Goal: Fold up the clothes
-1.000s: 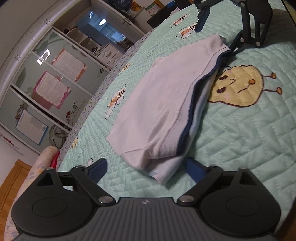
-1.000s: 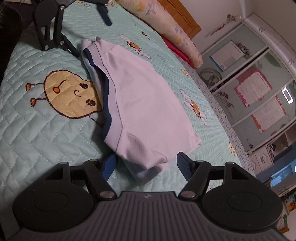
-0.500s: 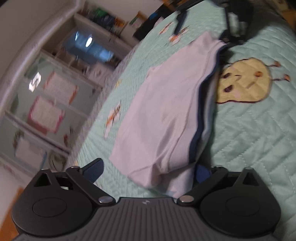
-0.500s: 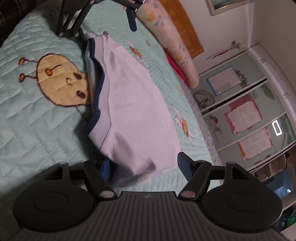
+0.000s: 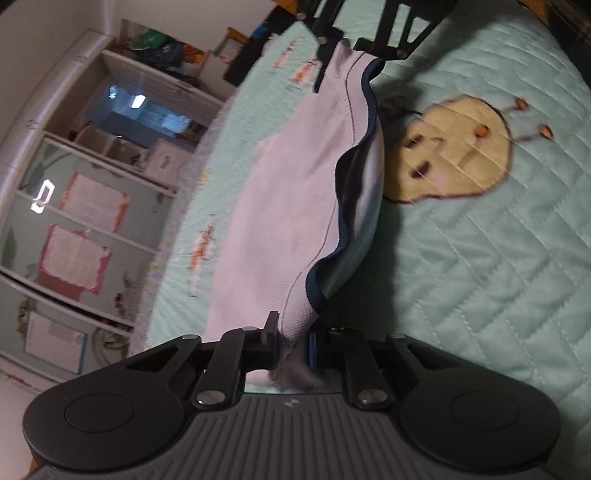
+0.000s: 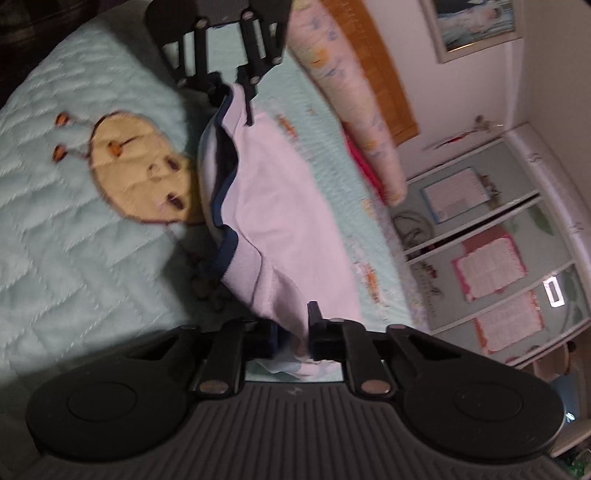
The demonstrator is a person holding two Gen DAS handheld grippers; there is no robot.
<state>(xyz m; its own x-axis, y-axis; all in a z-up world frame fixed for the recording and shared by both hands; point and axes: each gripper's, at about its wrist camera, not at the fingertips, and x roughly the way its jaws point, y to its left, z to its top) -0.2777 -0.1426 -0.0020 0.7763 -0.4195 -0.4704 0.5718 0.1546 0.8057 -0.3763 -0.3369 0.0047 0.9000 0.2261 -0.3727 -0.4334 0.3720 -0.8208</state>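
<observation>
Left wrist view shows the left gripper (image 5: 291,347) pinching the near corner of a pale pink garment (image 5: 291,206) with a navy trim (image 5: 317,273) along its right edge. The cloth bunches between the two fingers, which are drawn close together on it. At the far end of the same garment the right gripper (image 5: 334,48) clamps the opposite corner, so the piece hangs stretched between the two tools, lifted off a mint-green quilted bedspread (image 5: 480,277). A dark gap opens under the trim where the layers part. Just right of the garment lies a yellow cartoon bug patch (image 5: 454,155) stitched into the quilt, with orange-tipped feelers pointing far right. Left of the bed stands a wardrobe (image 5: 74,221) with glass doors carrying pink-framed paper sheets, and an open shelf niche above it.

Right wrist view gives the mirror picture: the right gripper (image 6: 291,341) has its fingers pressed onto a bundled corner of the garment (image 6: 291,221), and the left gripper (image 6: 236,88) grips the far corner. The bug patch (image 6: 144,173) sits left of the cloth, partly hidden by its hanging edge. To the right, along the far side of the bed, runs a long patterned bolster pillow (image 6: 354,96) against a wooden headboard (image 6: 384,70), with a framed picture (image 6: 476,26) on the wall and the wardrobe (image 6: 498,258) beyond. Both views are motion-blurred.
</observation>
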